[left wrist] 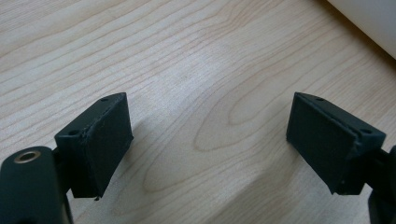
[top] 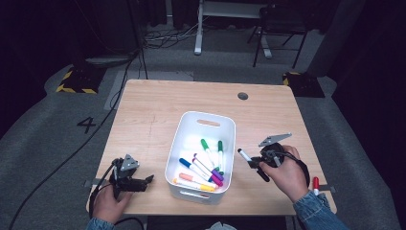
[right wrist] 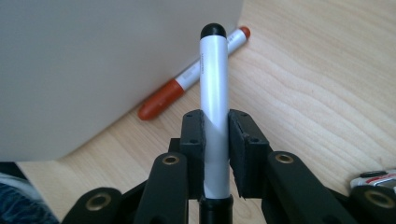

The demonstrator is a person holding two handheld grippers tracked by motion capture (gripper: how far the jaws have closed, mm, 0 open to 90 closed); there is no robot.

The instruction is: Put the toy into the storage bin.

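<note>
A white bin point(top: 191, 125) stands mid-table and holds several markers, among them a green one point(top: 206, 145), a blue one point(top: 188, 165) and a purple one point(top: 212, 171). Just right of the bin, my right gripper point(top: 252, 163) is shut on a white marker with a black cap point(top: 244, 154). In the right gripper view that marker point(right wrist: 214, 79) sticks up between the jaws of the right gripper point(right wrist: 215, 128). An orange marker point(right wrist: 187, 80) lies on the wood against the bin wall point(right wrist: 93, 70). My left gripper point(top: 149, 179) rests at the table's front left, open, with bare wood between its pads point(left wrist: 105, 140).
A red-capped marker point(top: 315, 184) lies near the front right edge beside the right hand. A round grommet point(top: 242, 96) sits at the back of the wooden table point(top: 153, 105). Beyond the table stand a chair and desk legs on grey floor.
</note>
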